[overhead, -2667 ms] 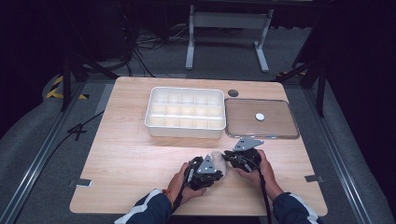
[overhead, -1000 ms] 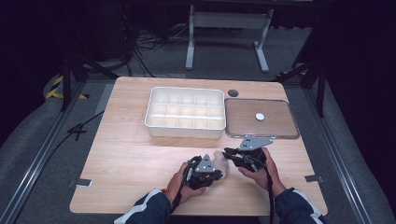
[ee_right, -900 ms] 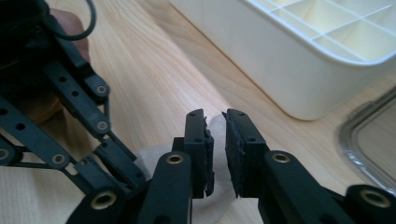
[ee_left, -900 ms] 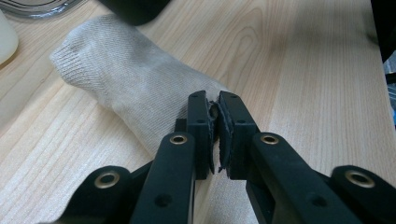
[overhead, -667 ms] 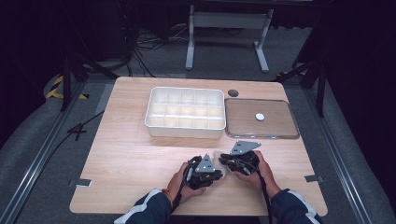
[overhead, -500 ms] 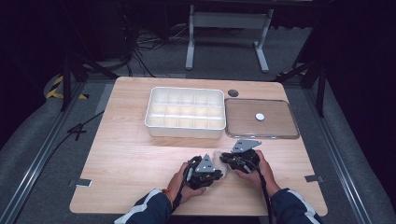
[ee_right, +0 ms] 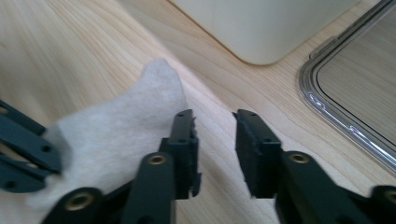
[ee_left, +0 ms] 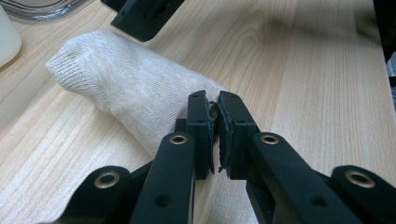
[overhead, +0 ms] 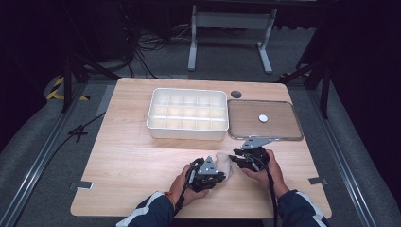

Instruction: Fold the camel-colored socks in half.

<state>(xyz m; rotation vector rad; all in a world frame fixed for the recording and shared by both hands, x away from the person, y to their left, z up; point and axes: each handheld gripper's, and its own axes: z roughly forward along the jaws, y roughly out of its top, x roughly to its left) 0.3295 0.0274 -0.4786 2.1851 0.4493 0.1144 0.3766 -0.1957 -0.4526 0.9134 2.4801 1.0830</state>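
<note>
Sock pinched on table, left side only.
Sock [ee_left: 126,88] edge is clamped by left gripper [ee_left: 214,135]; right gripper [ee_right: 215,140] jaws just opened, nothing held between them.

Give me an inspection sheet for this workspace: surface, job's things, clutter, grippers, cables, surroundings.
Surface: light wooden table, no spills seen.
Job's things: cream sock lying on the table between the grippers.
Clutter: white divided tray; clear lid to its right, a small white disc on it.
Grippers: left gripper shut on the sock's edge; right gripper open beside the sock, jaws just opened.
Cables: a cable trails from the right gripper.
Surroundings: dark floor, metal stand behind the table.
</note>
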